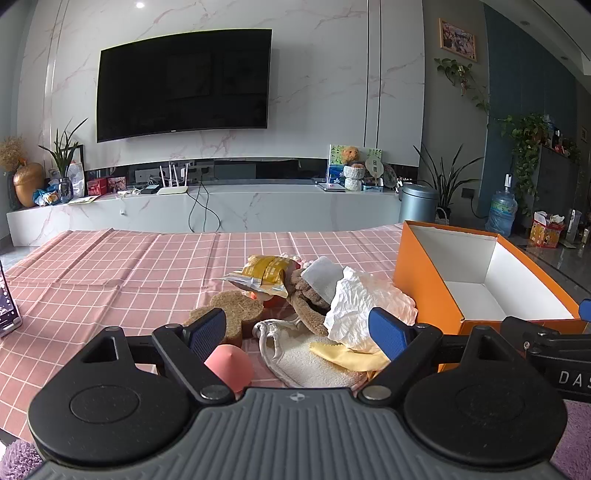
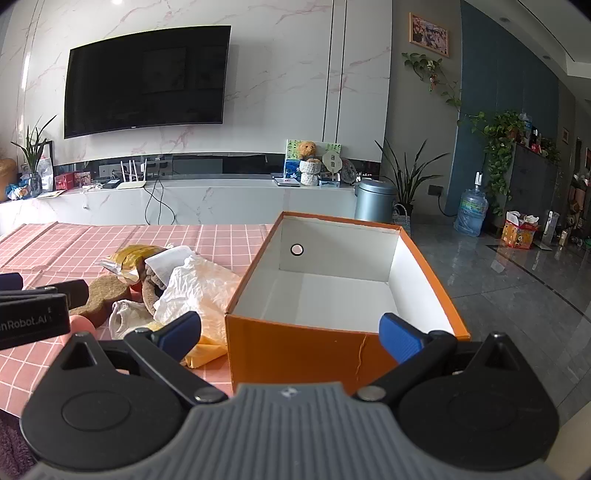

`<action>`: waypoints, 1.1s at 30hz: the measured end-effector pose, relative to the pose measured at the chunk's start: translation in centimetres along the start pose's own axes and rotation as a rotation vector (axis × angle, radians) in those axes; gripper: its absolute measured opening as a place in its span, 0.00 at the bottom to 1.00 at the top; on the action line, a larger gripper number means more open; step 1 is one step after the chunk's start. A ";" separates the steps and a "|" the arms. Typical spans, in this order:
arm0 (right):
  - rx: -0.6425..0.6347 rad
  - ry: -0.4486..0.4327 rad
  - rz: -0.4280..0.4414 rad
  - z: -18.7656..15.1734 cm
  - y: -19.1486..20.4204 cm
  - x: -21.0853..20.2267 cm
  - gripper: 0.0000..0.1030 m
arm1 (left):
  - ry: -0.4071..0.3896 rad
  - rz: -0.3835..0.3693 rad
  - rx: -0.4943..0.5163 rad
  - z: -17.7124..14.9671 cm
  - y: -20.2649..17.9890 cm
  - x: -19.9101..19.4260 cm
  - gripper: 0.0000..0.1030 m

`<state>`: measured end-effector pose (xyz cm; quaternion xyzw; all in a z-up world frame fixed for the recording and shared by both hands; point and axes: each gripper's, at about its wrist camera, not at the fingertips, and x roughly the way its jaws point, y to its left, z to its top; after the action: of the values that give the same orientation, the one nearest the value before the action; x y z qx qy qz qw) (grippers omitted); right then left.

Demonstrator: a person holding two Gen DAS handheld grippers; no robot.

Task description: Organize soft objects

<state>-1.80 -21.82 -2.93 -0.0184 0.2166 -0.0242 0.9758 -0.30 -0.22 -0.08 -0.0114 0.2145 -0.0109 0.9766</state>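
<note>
One orange box (image 2: 295,347), two grippers (image 1: 297,332) (image 2: 291,332)

A dark wall-mounted television (image 1: 183,84) hangs on a white marble wall (image 1: 317,74) above a long, low marble media console (image 1: 207,212) that carries a white router (image 1: 172,189), a gold vase (image 1: 28,183), a small teddy bear (image 1: 349,153) and leafy plants. To the right stand a grey lidded bin (image 2: 374,199), a potted plant (image 2: 406,181), a blue water jug (image 2: 471,212) and a dark blue panelled wall (image 2: 506,74) with trailing ivy, over a glossy grey tiled floor (image 2: 498,280). A framed picture (image 2: 429,34) hangs high on the grey wall, recessed ceiling lights glow, and the desk wears a pink checked cloth (image 1: 110,266).
</note>
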 end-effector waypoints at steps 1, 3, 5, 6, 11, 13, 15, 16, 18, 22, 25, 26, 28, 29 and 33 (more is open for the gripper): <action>0.000 -0.001 -0.001 0.0 0.0 0.0 0.98 | 0.003 0.001 -0.001 0.0 0.0 0.0 0.99; 0.000 0.000 -0.001 0.1 -0.1 0.0 0.98 | 0.006 0.000 -0.004 0.0 0.0 -0.1 0.99; 0.000 0.000 0.000 0.0 0.0 0.0 0.98 | 0.006 0.001 -0.004 0.0 0.0 -0.2 0.99; 0.000 0.000 0.000 0.0 0.0 0.0 0.98 | 0.006 0.000 -0.004 0.0 0.0 -0.1 0.99; -0.001 0.000 -0.001 0.0 -0.1 -0.1 0.98 | 0.011 0.000 -0.006 0.0 0.1 0.0 0.99; -0.001 0.000 -0.002 0.0 -0.1 -0.1 0.98 | 0.010 0.000 -0.005 -0.1 0.1 0.0 0.99; 0.000 0.001 -0.004 0.0 -0.2 -0.2 0.98 | 0.010 0.000 -0.005 -0.1 0.1 0.0 0.99; 0.000 0.001 -0.004 0.0 -0.2 -0.2 0.98 | 0.011 0.000 -0.005 0.0 0.1 0.0 0.99; 0.001 0.003 -0.007 -0.1 -0.3 -0.3 0.98 | 0.012 0.001 -0.006 -0.1 0.1 0.0 0.99; 0.001 0.005 -0.012 -0.1 -0.2 -0.3 0.98 | 0.010 0.001 -0.005 -0.1 0.1 0.0 0.99; 0.000 0.006 -0.012 -0.1 0.0 -0.1 0.98 | 0.011 -0.001 -0.004 -0.1 0.1 0.0 0.99; 0.000 0.006 -0.012 -0.1 0.0 -0.1 0.98 | 0.011 -0.001 -0.003 -0.1 0.1 0.0 0.99; 0.000 0.006 -0.012 -0.1 0.0 -0.1 0.98 | 0.012 -0.002 -0.002 -0.1 0.1 0.0 0.99; 0.001 0.006 -0.013 -0.1 -0.1 -0.1 0.98 | 0.012 -0.002 -0.002 -0.1 0.1 0.0 0.99; 0.000 0.006 -0.012 -0.1 -0.1 -0.1 0.98 | 0.013 -0.002 -0.002 -0.1 0.1 0.0 0.99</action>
<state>-1.93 -21.88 -2.96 -0.0197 0.2191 -0.0298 0.9750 -0.36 -0.14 -0.19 -0.0126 0.2207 -0.0117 0.9752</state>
